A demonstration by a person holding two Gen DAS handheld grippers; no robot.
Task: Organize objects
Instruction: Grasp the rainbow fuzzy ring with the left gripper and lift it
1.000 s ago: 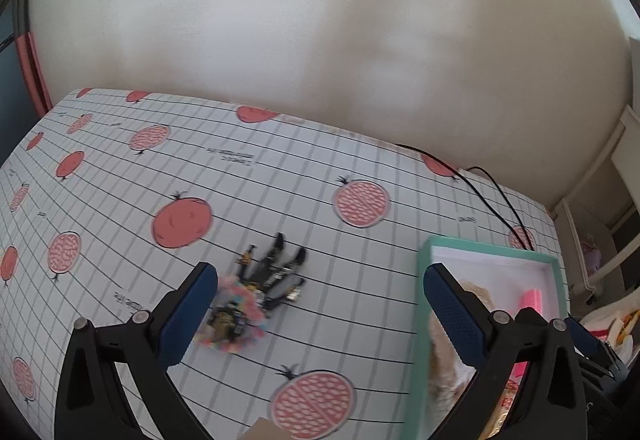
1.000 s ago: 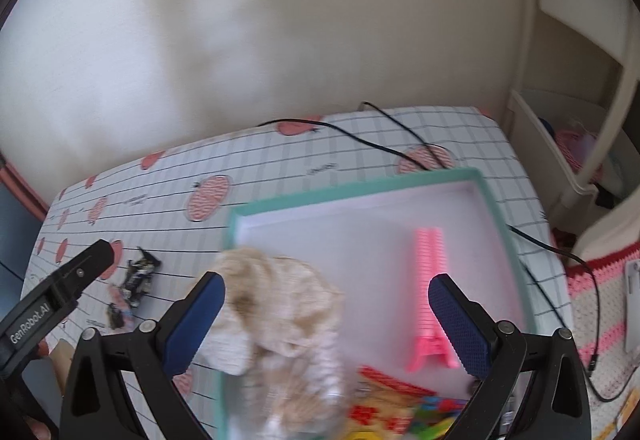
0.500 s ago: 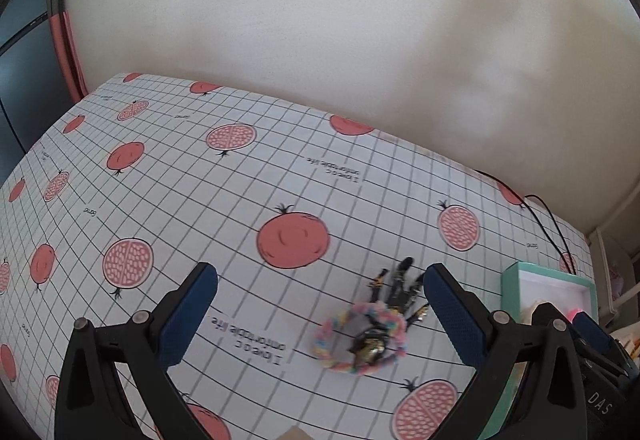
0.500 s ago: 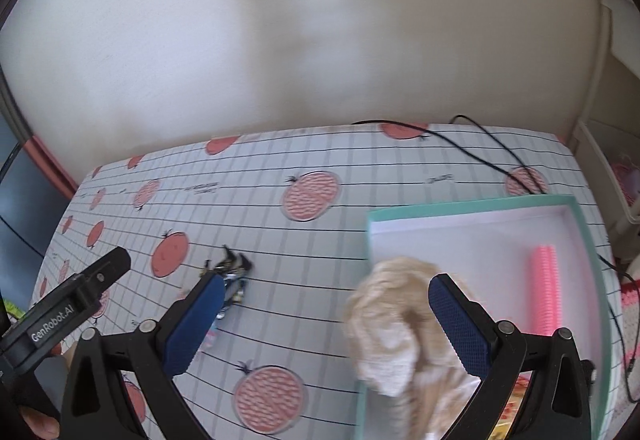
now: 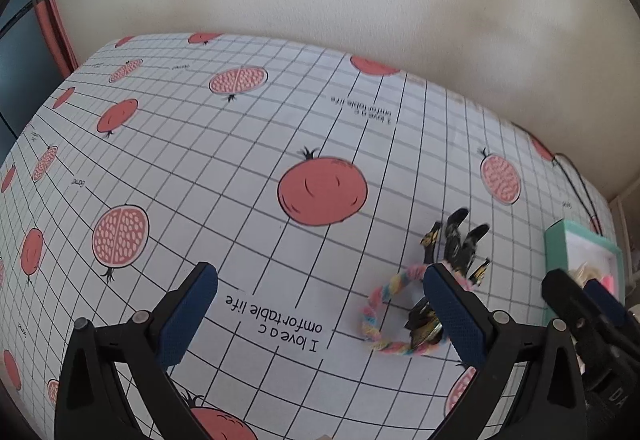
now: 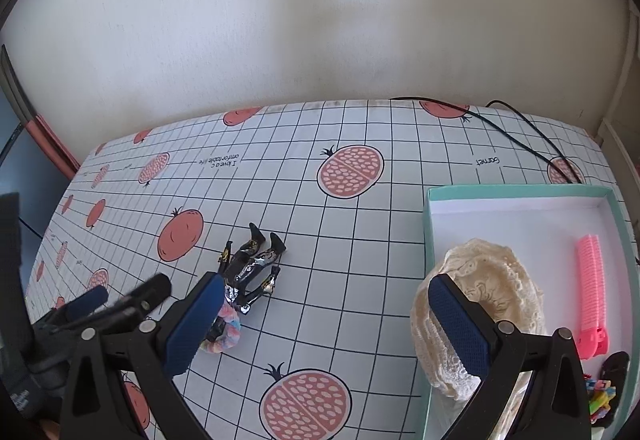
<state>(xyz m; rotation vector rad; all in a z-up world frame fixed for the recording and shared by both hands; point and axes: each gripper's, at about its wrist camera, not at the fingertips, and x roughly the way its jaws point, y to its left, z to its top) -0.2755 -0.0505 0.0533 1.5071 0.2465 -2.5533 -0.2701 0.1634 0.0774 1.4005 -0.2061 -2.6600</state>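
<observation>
A plain cream wall (image 6: 320, 19) backs a table covered by a white grid cloth (image 5: 240, 127) printed with red pomegranates and small upside-down lettering. A black cable (image 6: 520, 127) trails across the far right corner of the cloth. On the right sits a teal box (image 6: 520, 191) with a white inside; it holds a cream lace cloth (image 6: 480, 304) draped over its near left part, a pink comb (image 6: 591, 292) lying along its right side, and, at the near right corner, a dark item and some bright small pieces too cut off to identify. Out on the cloth, left of the box and well apart from it, lies a black doll (image 6: 256, 264) with shiny gold and silver patches, its booted legs pointing toward the wall. A pastel scrunchie (image 5: 386, 320) lies touching the doll at its near end. The left gripper (image 5: 320, 320) hangs above the cloth with its jaws spread wide and nothing between them; its right finger partly covers the scrunchie and doll in the left view. The right gripper (image 6: 332, 324) is likewise wide open and holding nothing, its left finger in front of the scrunchie and its right finger in front of the lace cloth.
</observation>
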